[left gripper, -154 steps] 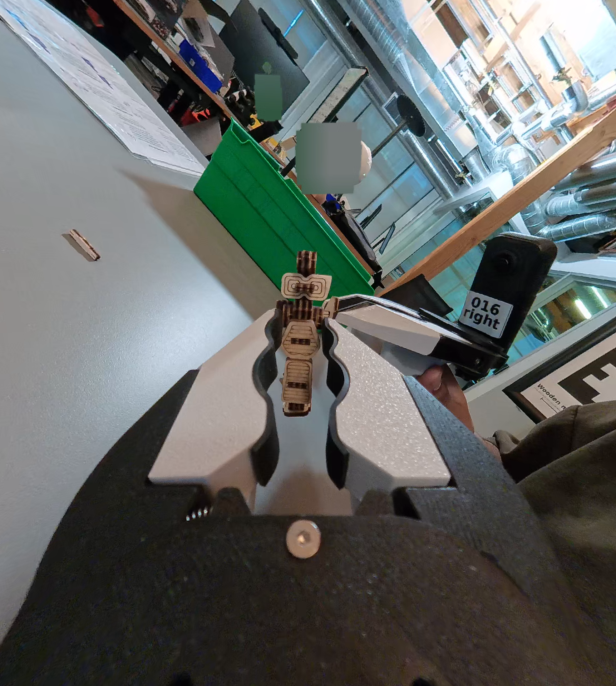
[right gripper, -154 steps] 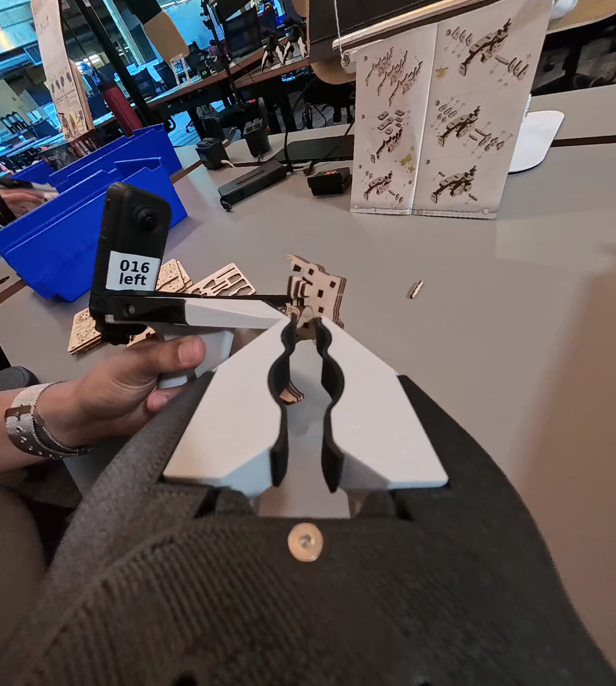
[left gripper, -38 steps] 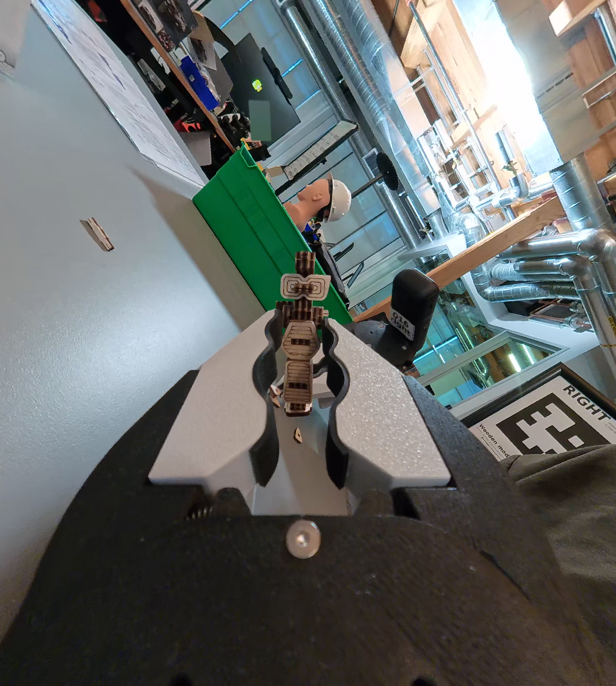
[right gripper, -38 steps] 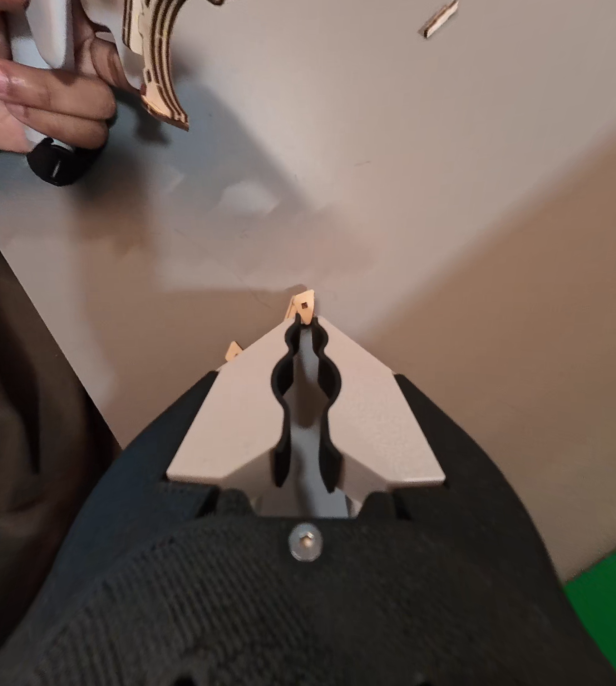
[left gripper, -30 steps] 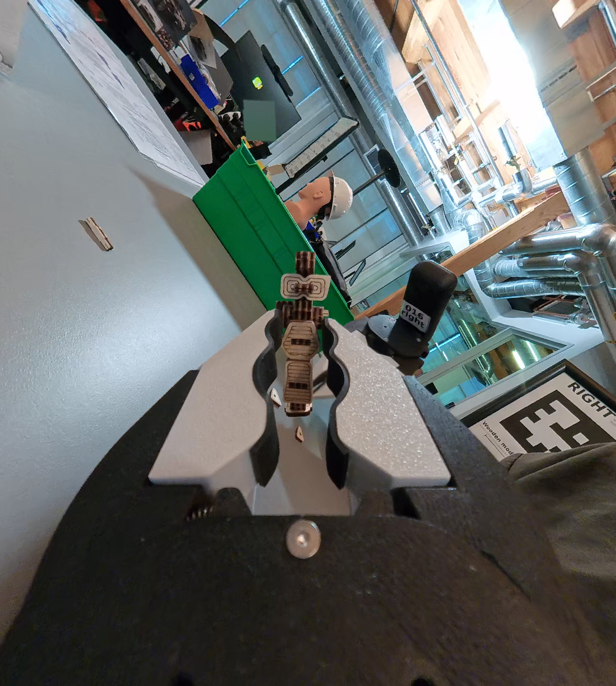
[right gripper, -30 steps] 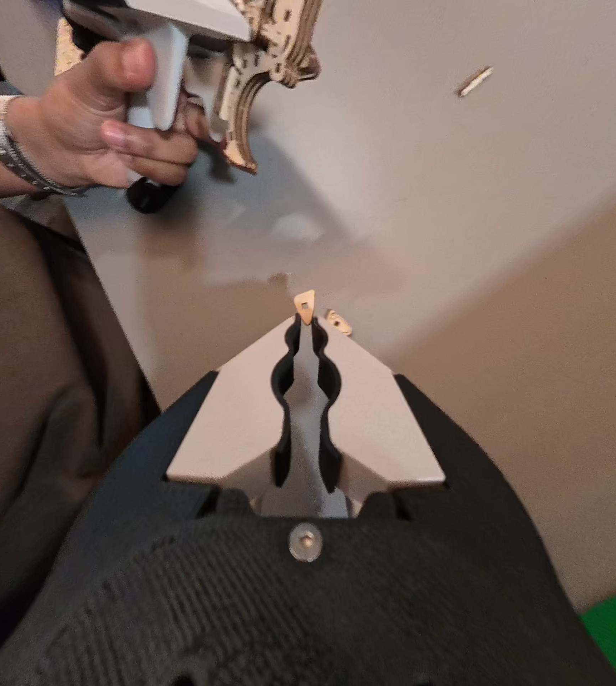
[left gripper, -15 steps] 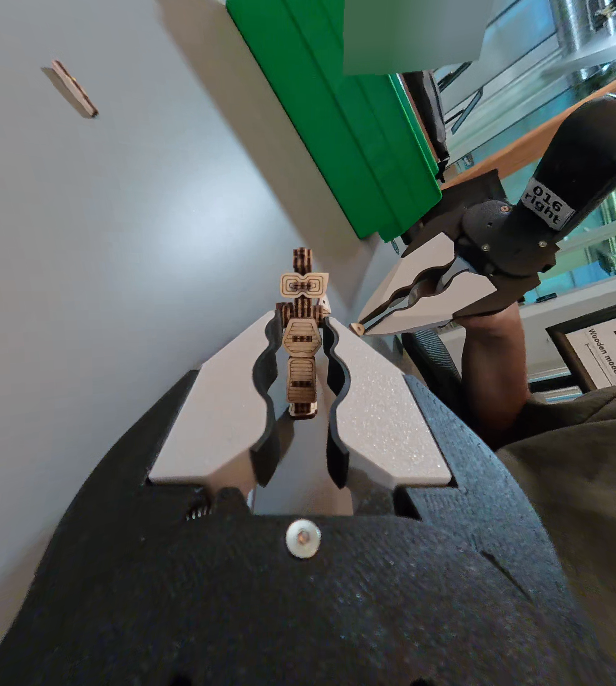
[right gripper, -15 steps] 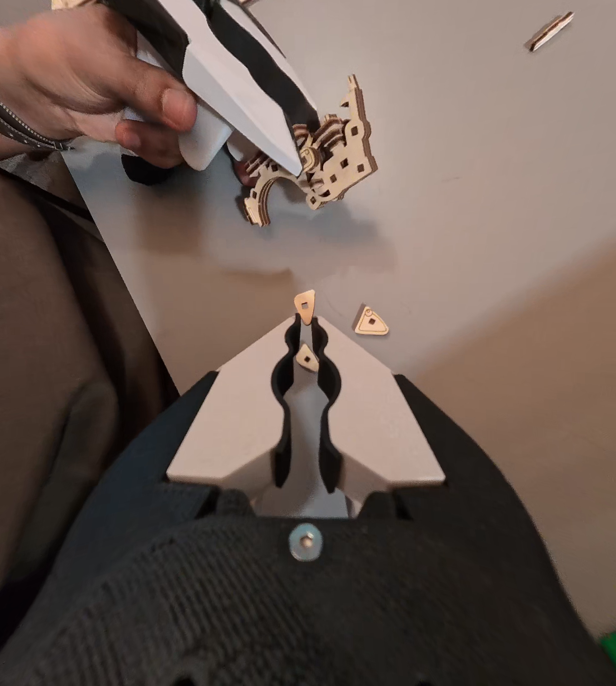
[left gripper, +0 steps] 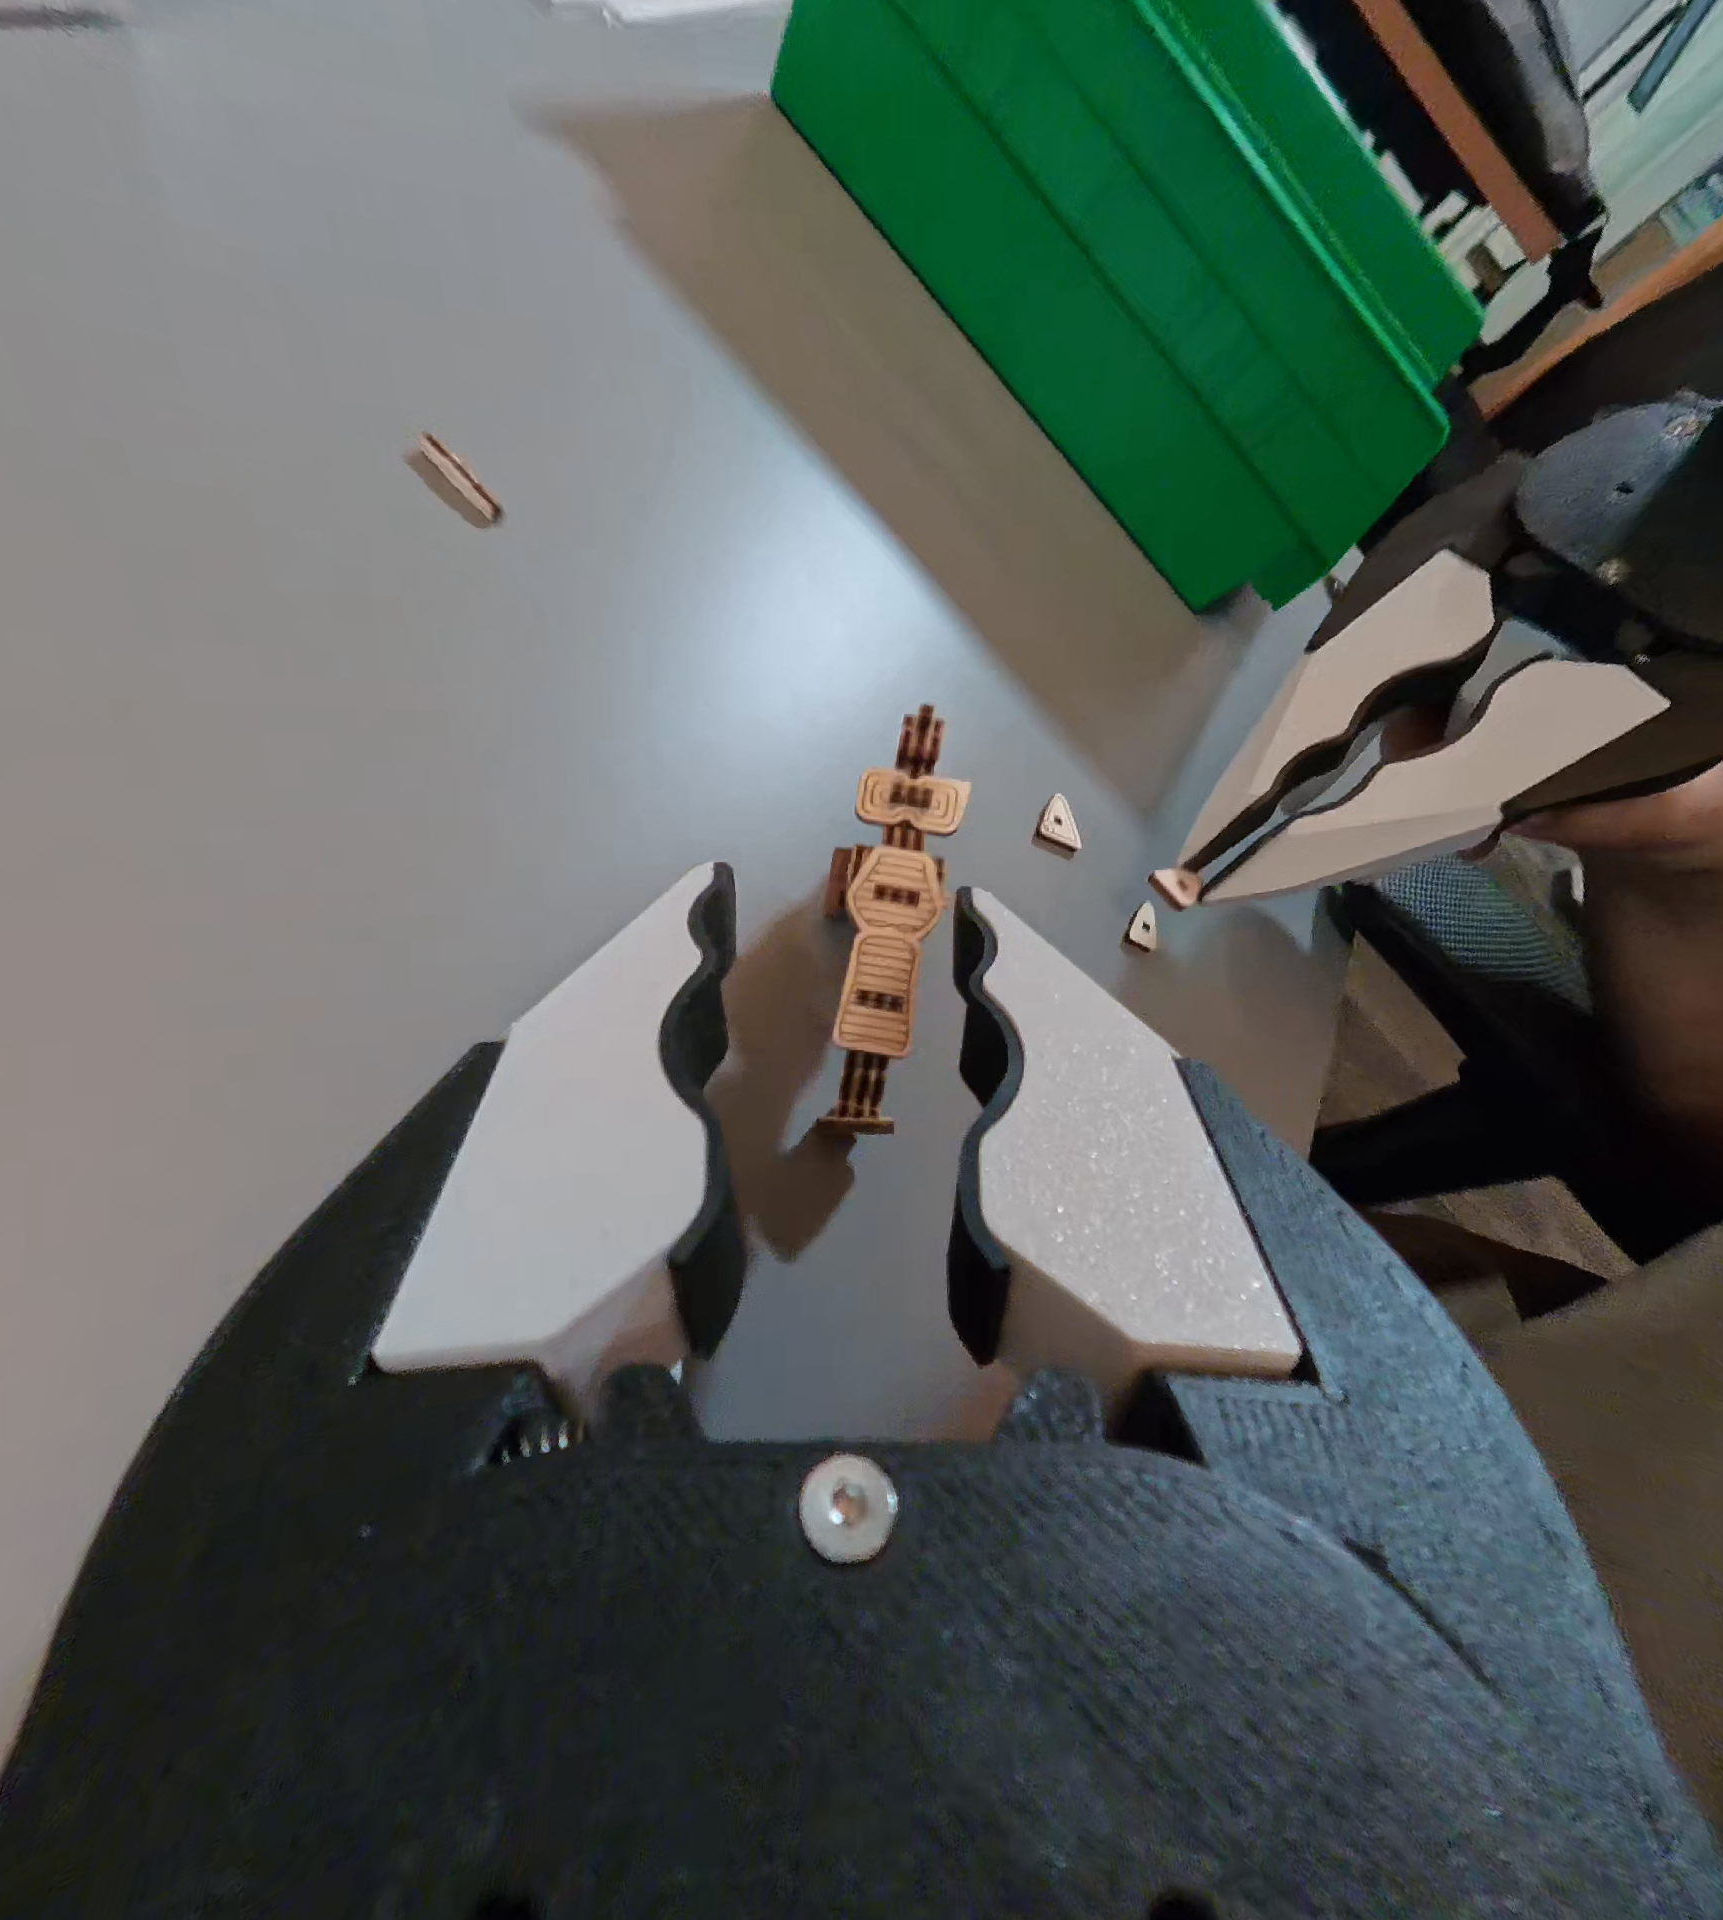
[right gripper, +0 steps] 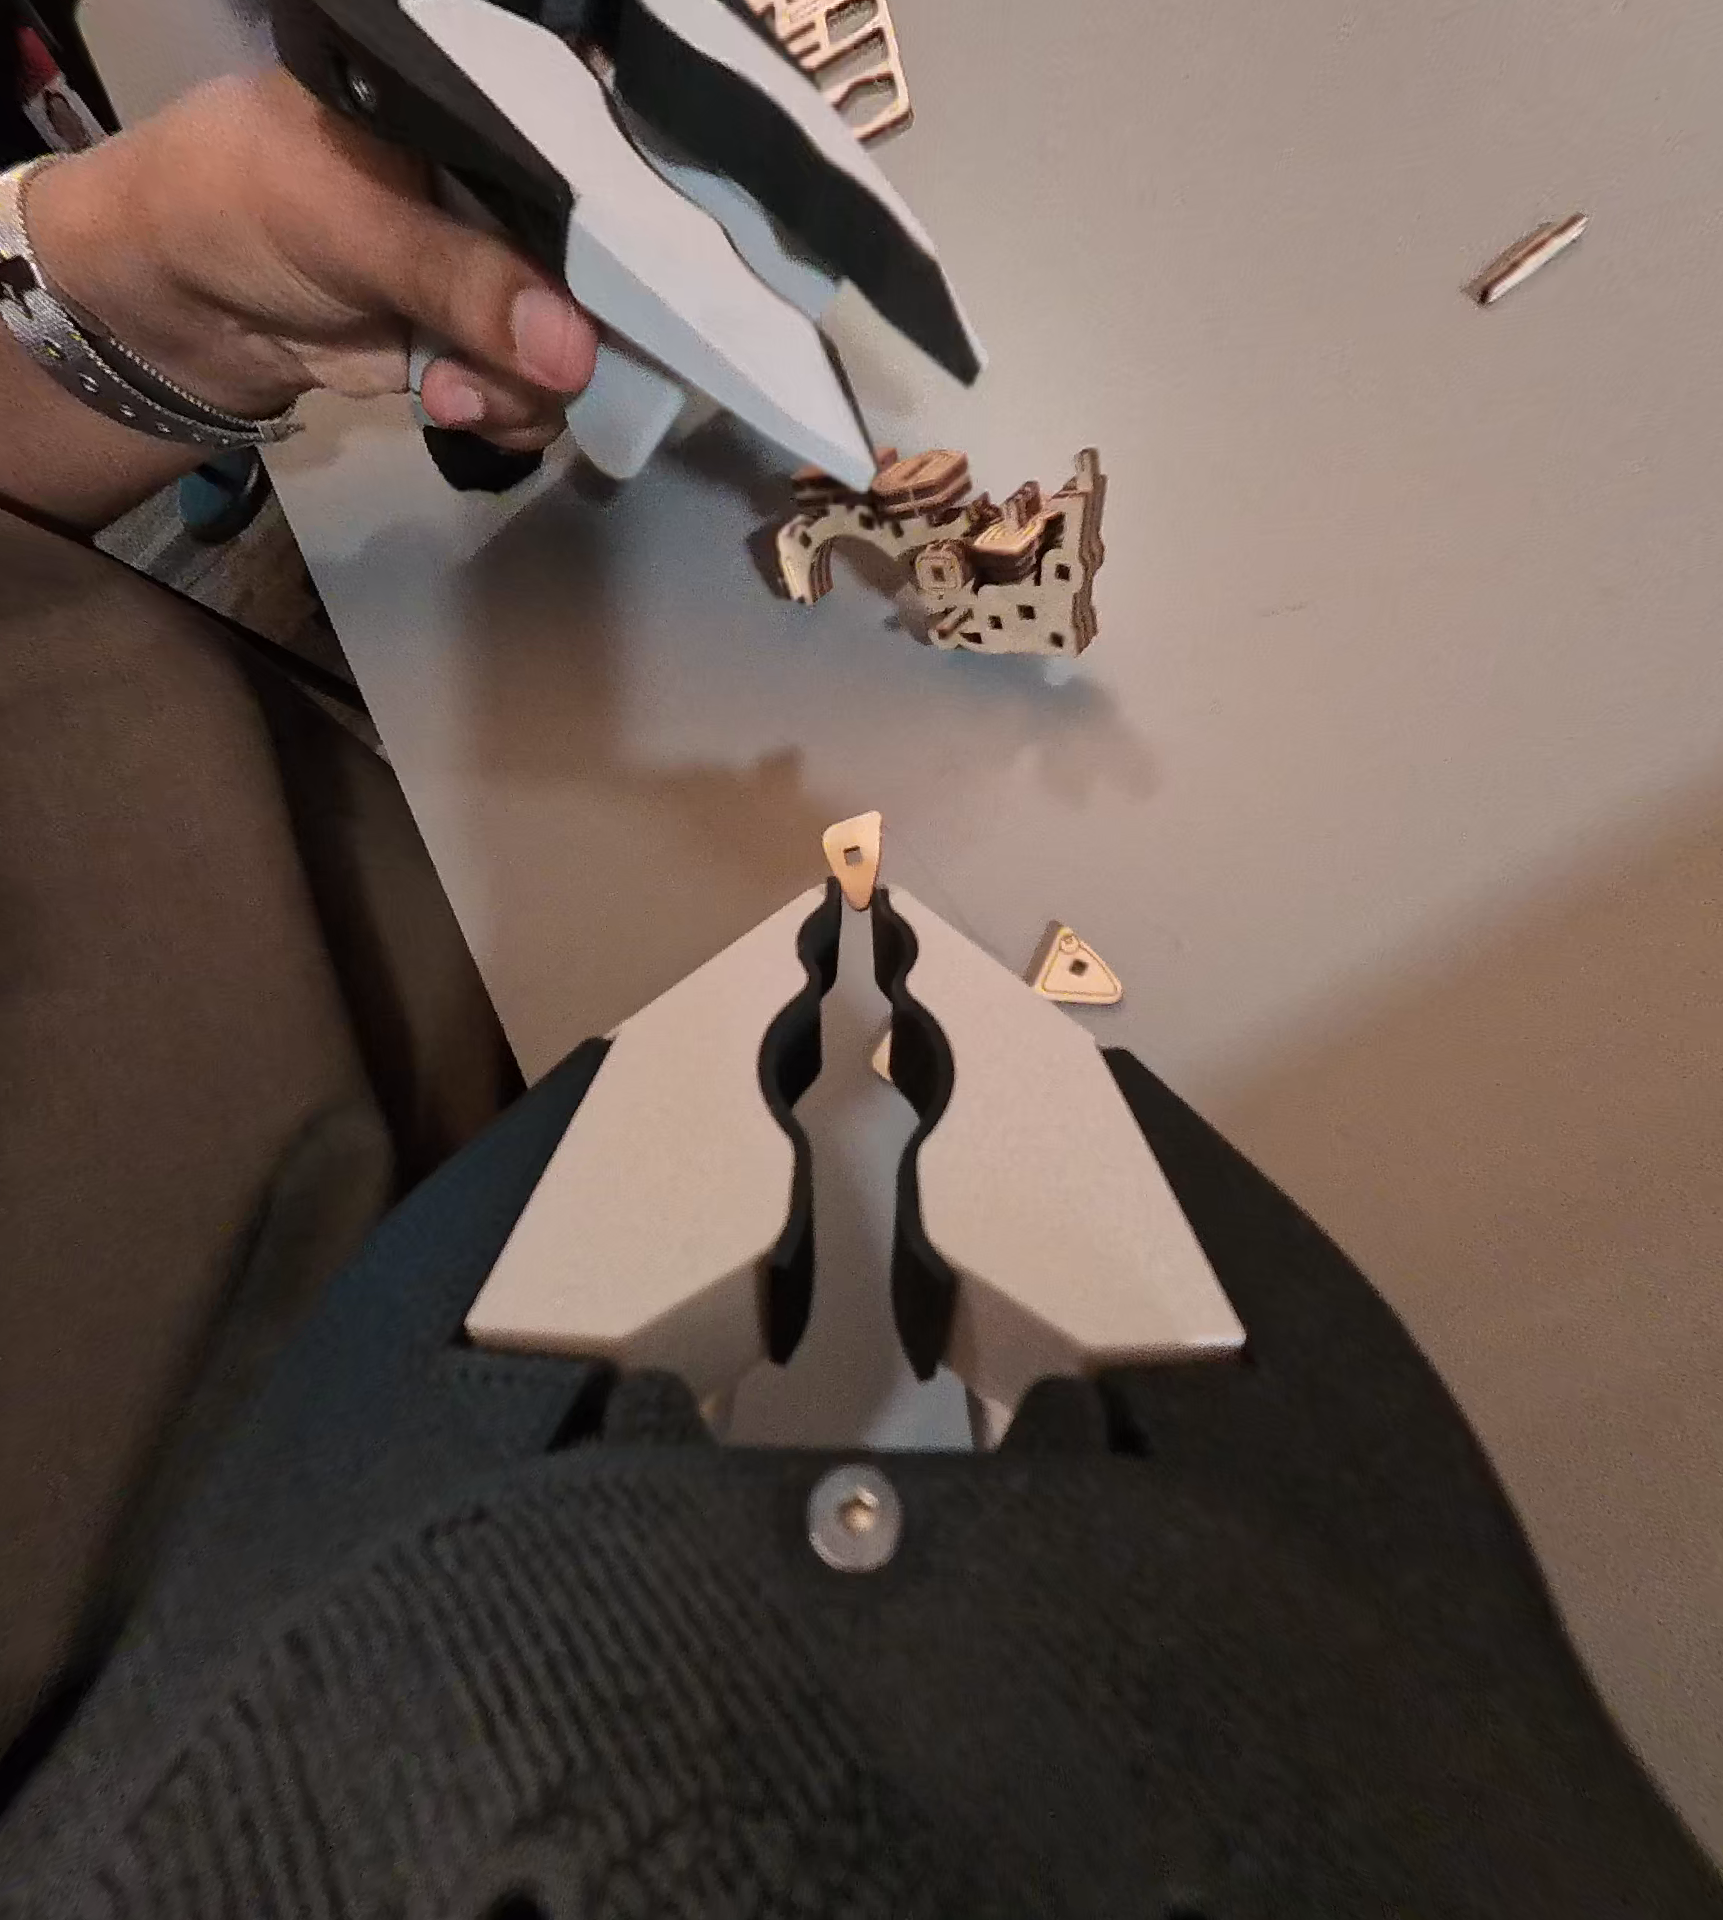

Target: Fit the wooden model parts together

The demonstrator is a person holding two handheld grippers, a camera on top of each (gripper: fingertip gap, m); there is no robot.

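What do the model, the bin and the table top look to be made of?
Model: thin laser-cut plywood, judging by dark burnt edges, layered sides and engraved lines. Bin: probably moulded plastic, uniformly green with a slight sheen. Table: smooth matte grey, possibly laminate; hard to tell.

A green bin [left gripper: 1127, 270] stands on the grey table [left gripper: 213, 727], near its far edge.

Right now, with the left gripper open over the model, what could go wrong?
The small triangular piece is pinched only at the right gripper tips, so it could slip or twist. The wooden model, apparently released by the open left gripper, may shift when pressed. Two loose triangles could get knocked away.
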